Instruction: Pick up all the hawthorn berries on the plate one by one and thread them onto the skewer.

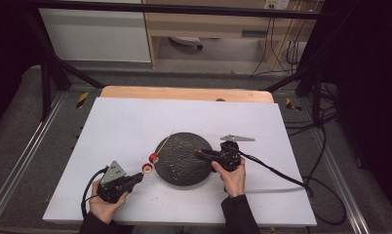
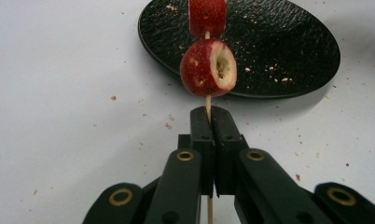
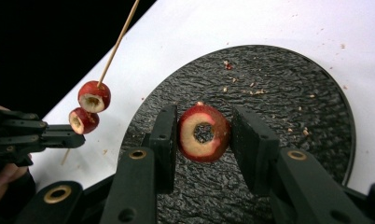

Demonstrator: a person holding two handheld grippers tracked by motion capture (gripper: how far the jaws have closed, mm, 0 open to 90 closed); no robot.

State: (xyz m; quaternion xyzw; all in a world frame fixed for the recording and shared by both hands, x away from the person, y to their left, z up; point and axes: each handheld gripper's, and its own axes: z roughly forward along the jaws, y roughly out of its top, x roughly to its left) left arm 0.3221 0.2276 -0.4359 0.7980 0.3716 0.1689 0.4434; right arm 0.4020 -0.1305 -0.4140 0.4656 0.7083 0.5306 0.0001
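Surface (image 1: pixel 135 122): white sheet laid over a wooden top, whose bare edge shows along the far side. Red and pale crumbs are scattered near the plate. The surface stands inside a black metal frame.

Room: grey carpet all round, a white cabinet and a wooden unit beyond the far edge, cables hanging and trailing on the floor at the right.

Plate (image 1: pixel 182 168): black, round, rough-textured, near the middle of the surface, dusted with crumbs.

Left tool (image 1: pixel 138 176): held at the near left of the plate, jaws pressed together on the skewer (image 1: pixel 166 140). The thin wooden stick rises from the jaws and slants away over the plate's left rim.

Fruit pieces on the skewer: two red rings with pale cored centres, the lower piece (image 2: pixel 208 68) just above the jaws, the upper piece (image 2: pixel 207 16) close above it. Both hang at the plate's left edge.

Right tool (image 1: pixel 199 153): over the plate from its right side, pinching a third cored fruit piece (image 3: pixel 203 133) between its pads, cut face toward the camera. This piece is well apart from the skewer.

In the way: nothing stands between the held piece and the skewer. A grey three-cornered plate tops each tool; a black cable trails from the right tool off the surface's right side.
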